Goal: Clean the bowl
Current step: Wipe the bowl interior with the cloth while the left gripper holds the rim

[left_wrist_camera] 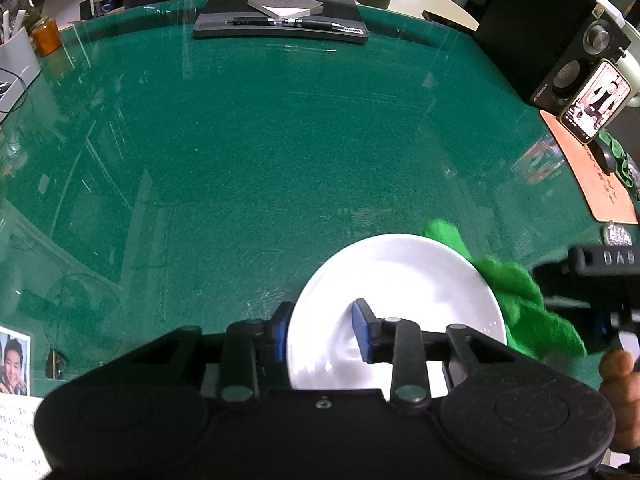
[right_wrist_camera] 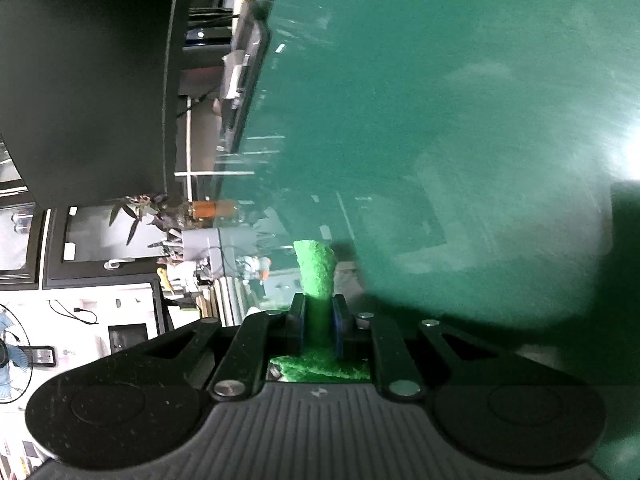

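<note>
A white bowl (left_wrist_camera: 400, 292) rests on the green glass table at the lower right of the left wrist view. My left gripper (left_wrist_camera: 322, 330) is shut on its near rim, one blue pad outside and one inside. A green cloth (left_wrist_camera: 520, 300) lies bunched against the bowl's right rim, and my right gripper (left_wrist_camera: 600, 304) reaches in from the right edge holding it. In the right wrist view, rolled on its side, my right gripper (right_wrist_camera: 318, 322) is shut on the green cloth (right_wrist_camera: 318, 268), which sticks out past the pads. The bowl does not show in that view.
At the table's far edge sits a monitor stand (left_wrist_camera: 280, 24) with pens and a notepad. A speaker (left_wrist_camera: 560, 40), a phone (left_wrist_camera: 596, 100) and an orange mat (left_wrist_camera: 592, 176) stand at the right. A photo and papers (left_wrist_camera: 16, 400) lie at the lower left.
</note>
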`<state>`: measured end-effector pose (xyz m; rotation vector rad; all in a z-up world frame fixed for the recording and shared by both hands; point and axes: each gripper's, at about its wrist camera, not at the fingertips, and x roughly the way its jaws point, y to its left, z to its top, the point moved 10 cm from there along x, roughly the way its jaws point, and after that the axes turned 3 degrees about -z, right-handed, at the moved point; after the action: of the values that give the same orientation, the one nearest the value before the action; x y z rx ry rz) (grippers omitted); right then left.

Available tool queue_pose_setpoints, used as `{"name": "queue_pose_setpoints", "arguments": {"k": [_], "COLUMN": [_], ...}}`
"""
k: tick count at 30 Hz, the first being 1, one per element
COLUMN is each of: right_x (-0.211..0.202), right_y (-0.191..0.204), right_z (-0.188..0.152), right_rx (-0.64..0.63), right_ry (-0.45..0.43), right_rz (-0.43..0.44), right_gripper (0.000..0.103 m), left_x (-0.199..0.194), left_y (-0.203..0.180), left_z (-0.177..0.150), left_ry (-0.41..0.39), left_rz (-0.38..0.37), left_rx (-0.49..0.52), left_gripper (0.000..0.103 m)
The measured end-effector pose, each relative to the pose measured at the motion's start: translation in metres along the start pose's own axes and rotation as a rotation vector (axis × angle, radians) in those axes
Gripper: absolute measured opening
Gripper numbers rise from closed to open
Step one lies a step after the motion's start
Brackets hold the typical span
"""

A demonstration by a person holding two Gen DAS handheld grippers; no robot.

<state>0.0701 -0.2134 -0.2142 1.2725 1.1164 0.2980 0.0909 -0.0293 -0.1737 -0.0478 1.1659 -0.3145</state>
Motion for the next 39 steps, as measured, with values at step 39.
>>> {"name": "queue_pose_setpoints", "arguments": {"k": [39], "right_x": [0.032], "right_y": [0.024], "right_z": [0.008], "right_rx": [-0.070], "right_ry": [0.036], "right_rz": [0.032], "right_gripper": [0.015], "left_x": [0.001], "left_y": [-0.002], "left_z": [-0.001], "left_ry": [0.012], "left_rz": [0.004], "left_rx": [0.023], "left_gripper": [0.036]}}
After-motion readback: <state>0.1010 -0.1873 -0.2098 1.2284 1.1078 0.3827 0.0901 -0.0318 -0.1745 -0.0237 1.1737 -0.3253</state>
